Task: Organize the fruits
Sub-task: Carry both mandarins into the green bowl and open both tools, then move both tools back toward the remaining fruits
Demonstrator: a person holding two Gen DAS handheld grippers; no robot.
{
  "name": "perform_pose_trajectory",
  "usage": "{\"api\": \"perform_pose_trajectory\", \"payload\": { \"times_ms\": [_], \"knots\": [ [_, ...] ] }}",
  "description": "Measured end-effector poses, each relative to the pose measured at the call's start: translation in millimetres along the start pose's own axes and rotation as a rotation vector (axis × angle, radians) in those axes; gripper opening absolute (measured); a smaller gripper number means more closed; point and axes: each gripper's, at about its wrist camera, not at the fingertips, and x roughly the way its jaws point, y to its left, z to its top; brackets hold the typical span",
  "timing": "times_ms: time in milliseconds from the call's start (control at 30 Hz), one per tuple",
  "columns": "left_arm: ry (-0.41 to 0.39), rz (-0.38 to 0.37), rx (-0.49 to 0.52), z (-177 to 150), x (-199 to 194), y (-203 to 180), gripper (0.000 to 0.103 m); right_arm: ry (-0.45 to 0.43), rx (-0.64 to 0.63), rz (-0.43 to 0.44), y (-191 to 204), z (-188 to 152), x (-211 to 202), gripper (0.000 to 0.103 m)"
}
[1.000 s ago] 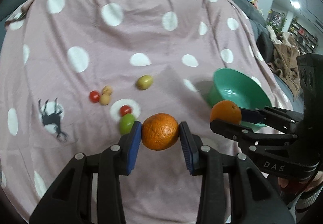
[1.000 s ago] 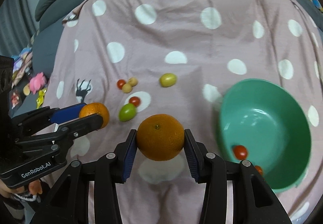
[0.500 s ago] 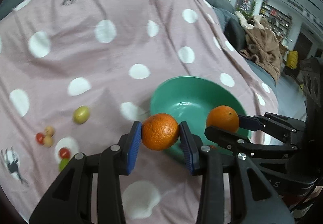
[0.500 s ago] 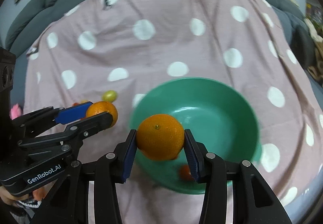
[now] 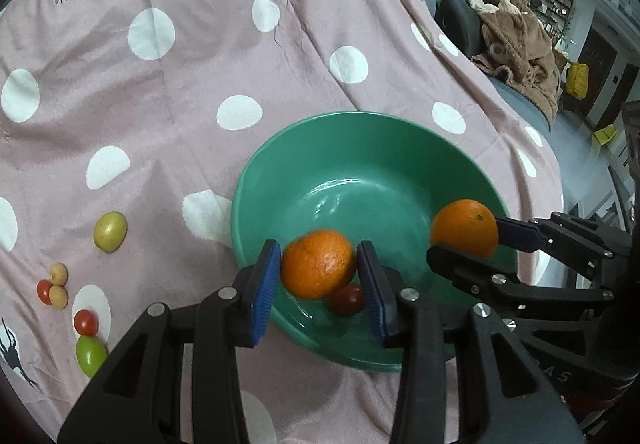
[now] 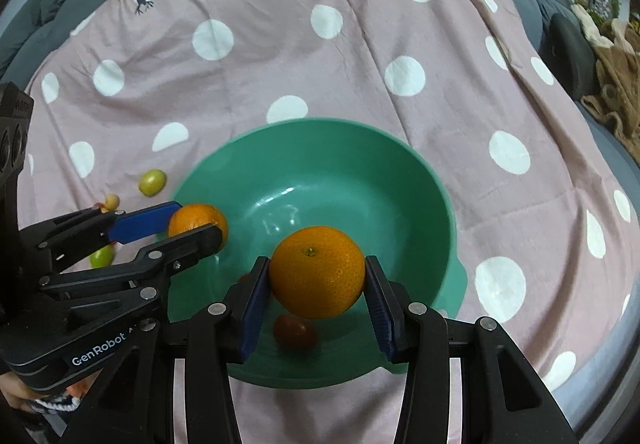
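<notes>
My left gripper (image 5: 318, 282) is shut on an orange (image 5: 318, 263), held over the near left side of the green bowl (image 5: 360, 132). My right gripper (image 6: 316, 294) is shut on a second orange (image 6: 318, 271), held over the bowl (image 6: 320, 132) too. Each gripper shows in the other's view: the right one (image 5: 466, 240) with its orange (image 5: 466, 222), the left one (image 6: 196, 222) with its orange (image 6: 198, 220). A red cherry tomato (image 5: 346, 298) lies in the bowl and also shows in the right wrist view (image 6: 294, 331).
On the pink polka-dot cloth (image 5: 180, 92) left of the bowl lie a yellow-green fruit (image 5: 110, 231), a green one (image 5: 91, 354), two red tomatoes (image 5: 86, 322) and two small tan fruits (image 5: 59, 273). A brown blanket (image 5: 516, 48) lies far right.
Both grippers have swung right with their oranges, from over the loose fruit to over the bowl, and come lower and closer to it.
</notes>
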Motion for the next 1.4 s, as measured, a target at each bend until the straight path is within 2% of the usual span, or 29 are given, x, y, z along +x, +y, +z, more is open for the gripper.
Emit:
{"api": "perform_pose_trajectory", "payload": {
  "times_ms": [100, 167, 233, 300, 333, 433, 600, 700, 867, 1067, 1133, 1200, 1300, 1400],
  "knots": [
    [-0.017, 0.033, 0.009, 1, -4, -1, 0.048, 0.021, 0.004, -0.007, -1, -1, 4, 0.047],
    [-0.018, 0.07, 0.013, 1, -6, 1, 0.058, 0.029, 0.018, -0.008, -3, -1, 4, 0.047],
    [-0.02, 0.09, 0.007, 1, -9, 4, 0.076, 0.028, 0.024, -0.013, -5, -2, 3, 0.047],
    [-0.037, 0.097, -0.003, -2, -15, 8, 0.087, 0.021, 0.026, -0.014, -5, -3, 0, 0.047],
    [-0.051, 0.094, -0.008, -3, -21, 10, 0.088, 0.019, 0.026, -0.013, -5, -3, -2, 0.048],
    [-0.07, 0.103, -0.013, -8, -33, 13, 0.092, -0.02, 0.017, 0.005, -2, -3, -13, 0.055],
    [-0.106, 0.112, -0.064, -23, -62, 30, 0.096, -0.102, -0.001, 0.043, 4, 3, -38, 0.056],
    [-0.12, 0.123, -0.131, -37, -81, 50, 0.1, -0.126, 0.005, 0.044, 4, 6, -46, 0.056],
    [-0.148, 0.182, -0.285, -67, -123, 100, 0.101, -0.137, 0.004, 0.085, 12, 8, -50, 0.056],
    [-0.185, 0.298, -0.475, -110, -170, 157, 0.101, -0.147, -0.083, 0.16, 46, 5, -53, 0.056],
    [-0.171, 0.329, -0.523, -120, -177, 168, 0.101, -0.146, -0.113, 0.185, 59, 6, -53, 0.056],
    [-0.157, 0.322, -0.567, -131, -181, 177, 0.101, -0.141, -0.143, 0.207, 71, 5, -52, 0.056],
    [-0.141, 0.293, -0.546, -141, -180, 180, 0.101, -0.123, -0.194, 0.241, 91, 2, -49, 0.056],
    [-0.11, 0.266, -0.469, -146, -174, 172, 0.101, -0.089, -0.248, 0.282, 110, -3, -43, 0.056]
  ]
}}
